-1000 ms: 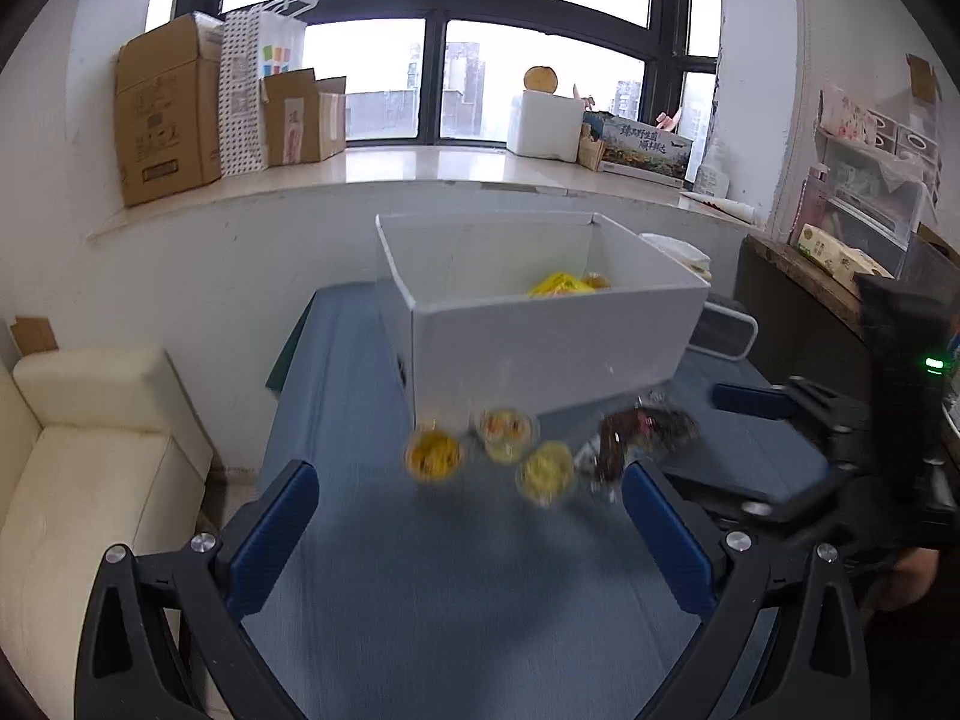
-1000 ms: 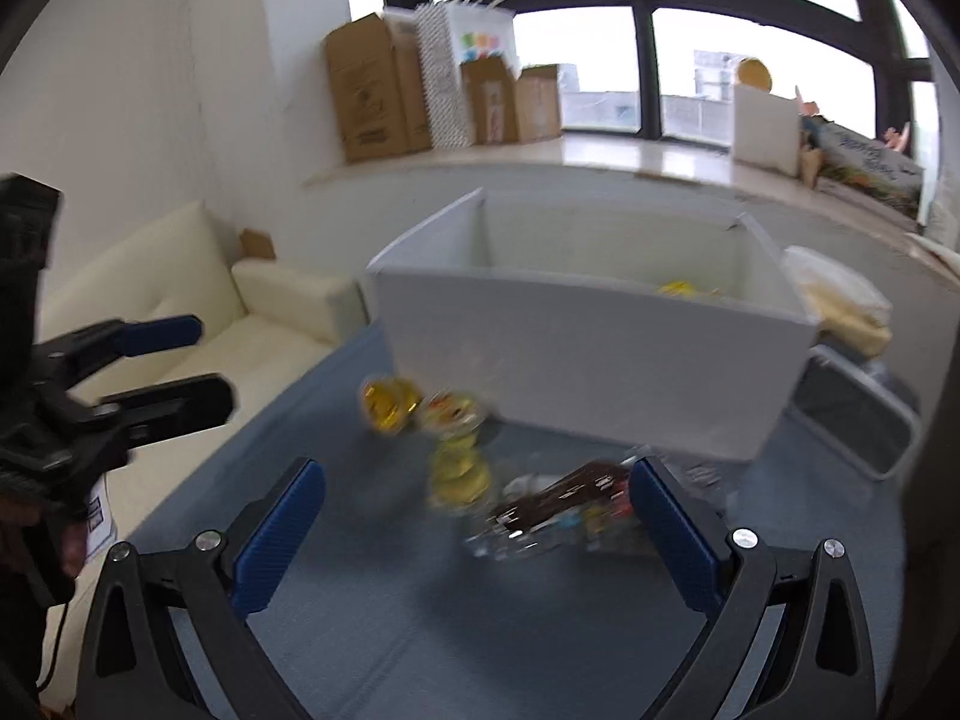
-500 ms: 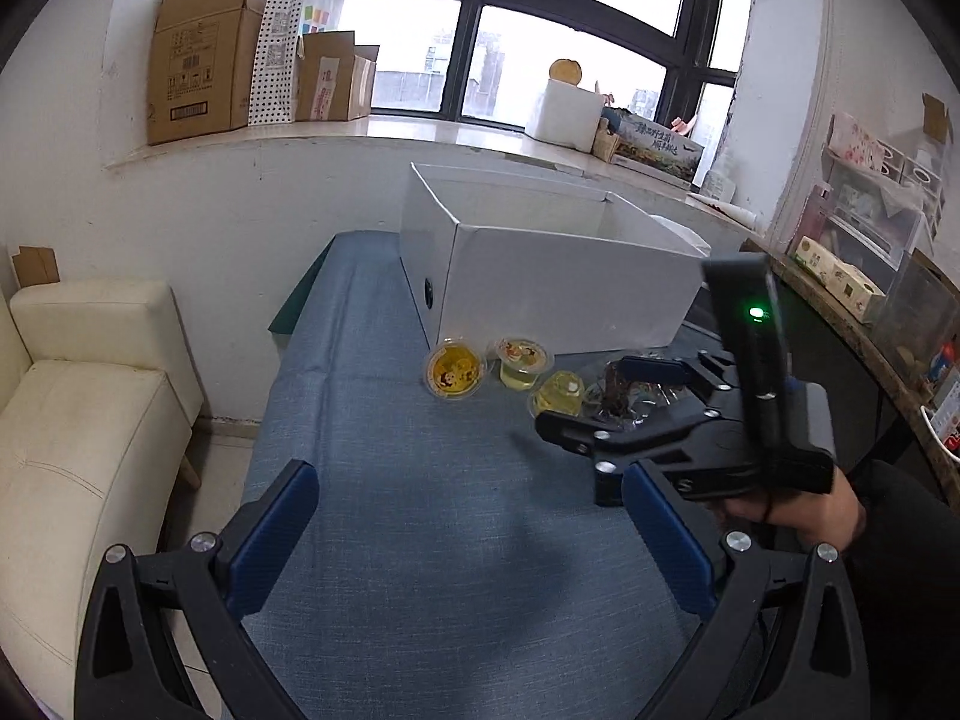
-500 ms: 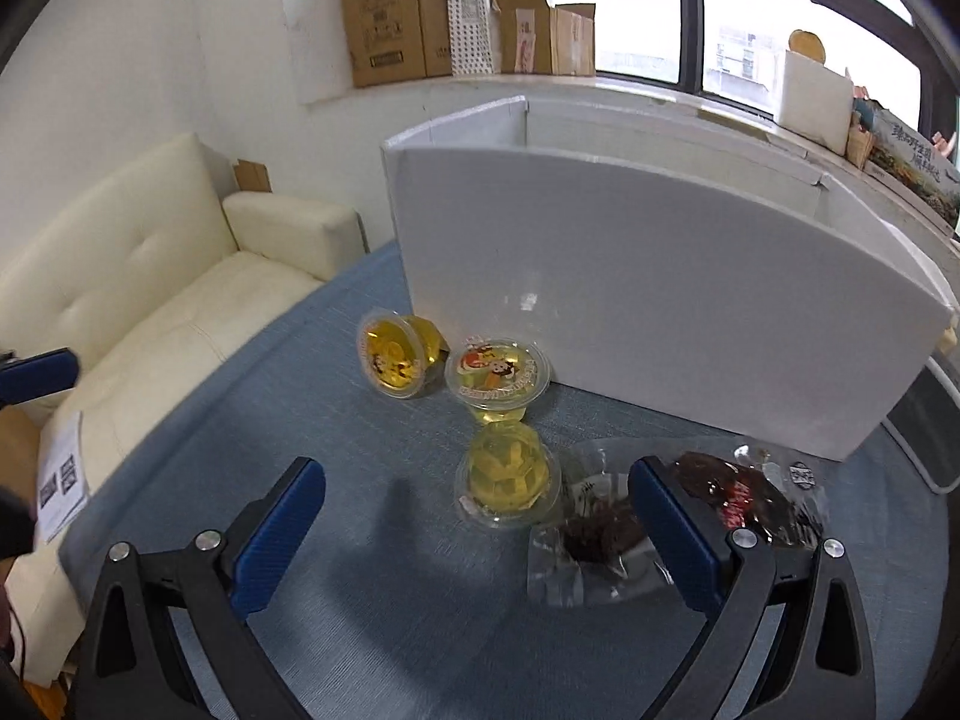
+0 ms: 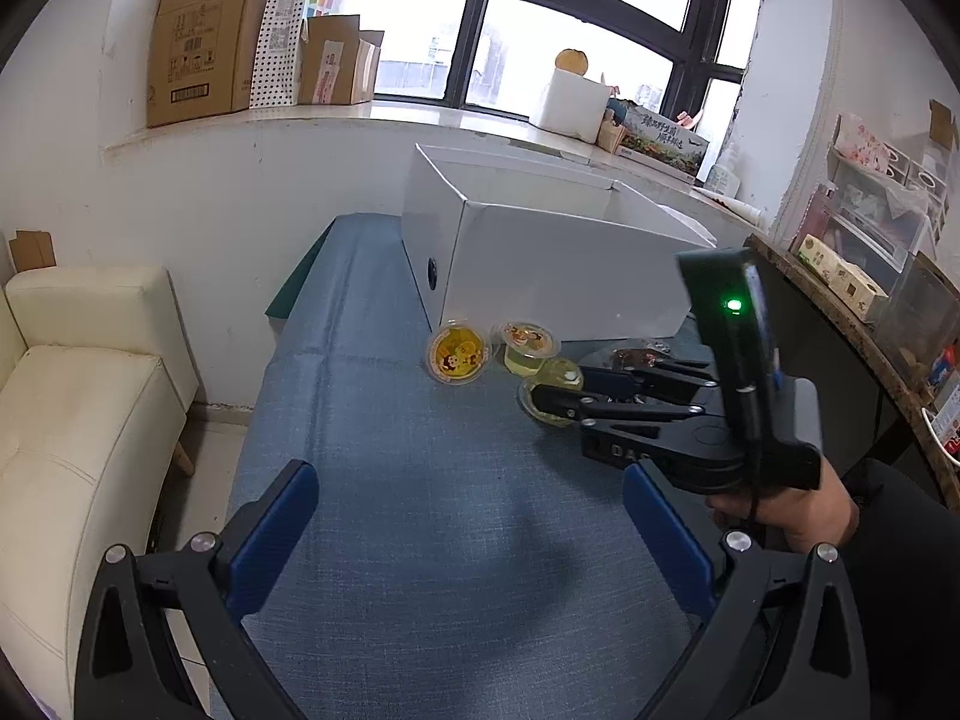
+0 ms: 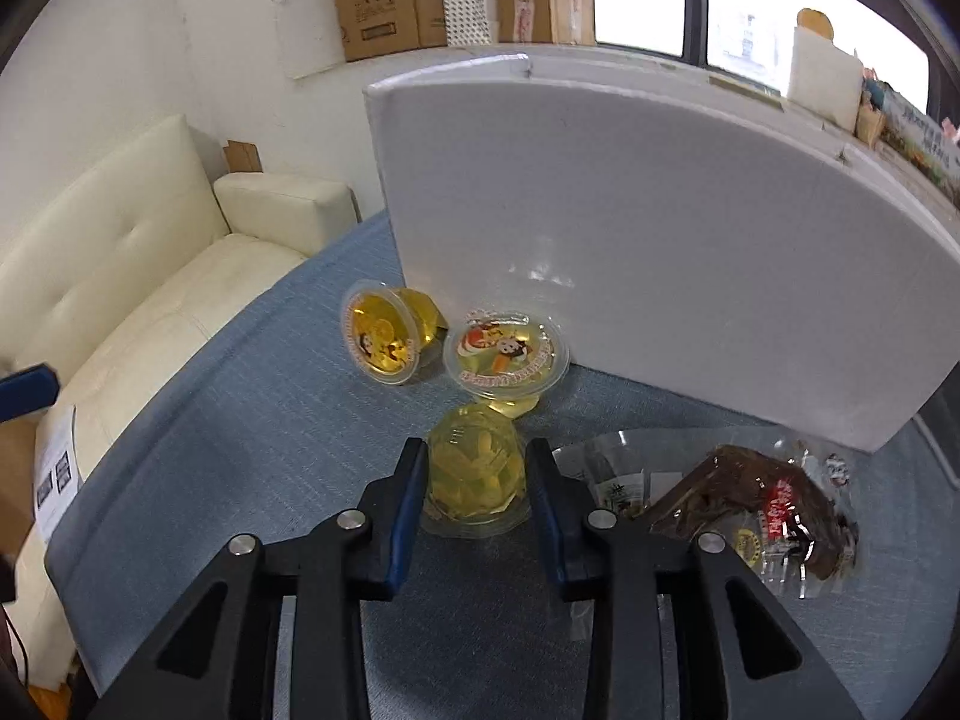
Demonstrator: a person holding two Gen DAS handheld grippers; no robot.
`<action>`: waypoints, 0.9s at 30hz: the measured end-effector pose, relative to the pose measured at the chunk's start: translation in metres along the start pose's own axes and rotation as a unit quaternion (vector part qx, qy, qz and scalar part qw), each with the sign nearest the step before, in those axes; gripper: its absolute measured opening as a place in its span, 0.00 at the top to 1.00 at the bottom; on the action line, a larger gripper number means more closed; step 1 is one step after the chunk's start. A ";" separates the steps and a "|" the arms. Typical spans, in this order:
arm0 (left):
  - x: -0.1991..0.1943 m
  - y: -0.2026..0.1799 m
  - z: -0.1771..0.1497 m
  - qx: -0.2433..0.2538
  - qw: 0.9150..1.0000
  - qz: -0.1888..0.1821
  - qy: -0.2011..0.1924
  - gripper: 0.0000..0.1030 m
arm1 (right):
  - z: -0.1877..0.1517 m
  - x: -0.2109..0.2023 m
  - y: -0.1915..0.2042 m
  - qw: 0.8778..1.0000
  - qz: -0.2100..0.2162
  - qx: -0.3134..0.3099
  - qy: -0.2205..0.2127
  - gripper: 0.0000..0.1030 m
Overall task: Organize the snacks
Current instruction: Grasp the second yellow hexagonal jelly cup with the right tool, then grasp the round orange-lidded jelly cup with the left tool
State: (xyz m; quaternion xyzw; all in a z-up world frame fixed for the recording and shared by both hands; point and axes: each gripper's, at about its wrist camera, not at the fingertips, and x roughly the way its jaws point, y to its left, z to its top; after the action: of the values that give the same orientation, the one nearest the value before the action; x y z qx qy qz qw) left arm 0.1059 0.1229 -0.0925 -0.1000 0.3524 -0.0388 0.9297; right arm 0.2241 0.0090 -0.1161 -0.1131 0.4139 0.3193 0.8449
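Right gripper (image 6: 477,480) closed to a narrow gap on the nearest jelly cup (image 6: 474,480), which sits upside down on the blue cloth (image 6: 270,420); blue pads flank its faceted body on either side, apparently in contact. Jaws just been closing, with that cup between them. Grip taken low on the body, presumably for a lift into the box.

Left gripper (image 5: 468,540) spread wide, holding nothing, poised over bare cloth.

Just right of the held cup: clear packet of dark snack (image 6: 744,510), near the right finger; risk of snagging on the lift. Beyond: upright jelly cup (image 6: 507,354) close behind, tilted cup (image 6: 384,339) to its left.

Farthest: white box (image 6: 630,240), near wall tall, directly behind the cups. Clearance lies upward and leftward.
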 end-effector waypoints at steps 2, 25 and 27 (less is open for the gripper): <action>0.001 0.000 0.000 -0.001 1.000 -0.001 0.001 0.00 | -0.001 -0.008 0.001 1.000 0.006 0.001 -0.007 0.65; 0.119 -0.007 0.049 0.014 0.997 0.058 0.054 0.00 | -0.054 -0.122 -0.032 0.994 0.000 0.076 -0.075 0.65; 0.131 -0.008 0.052 0.014 0.995 0.070 0.062 0.00 | -0.061 -0.127 -0.035 0.993 0.000 0.086 -0.077 0.65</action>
State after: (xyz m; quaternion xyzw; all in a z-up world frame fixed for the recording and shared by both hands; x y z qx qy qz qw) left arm 0.2387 0.1048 -0.1375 -0.0593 0.4148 0.0158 0.9078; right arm 0.1505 -0.1022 -0.0595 -0.0149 0.3733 0.2900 0.8811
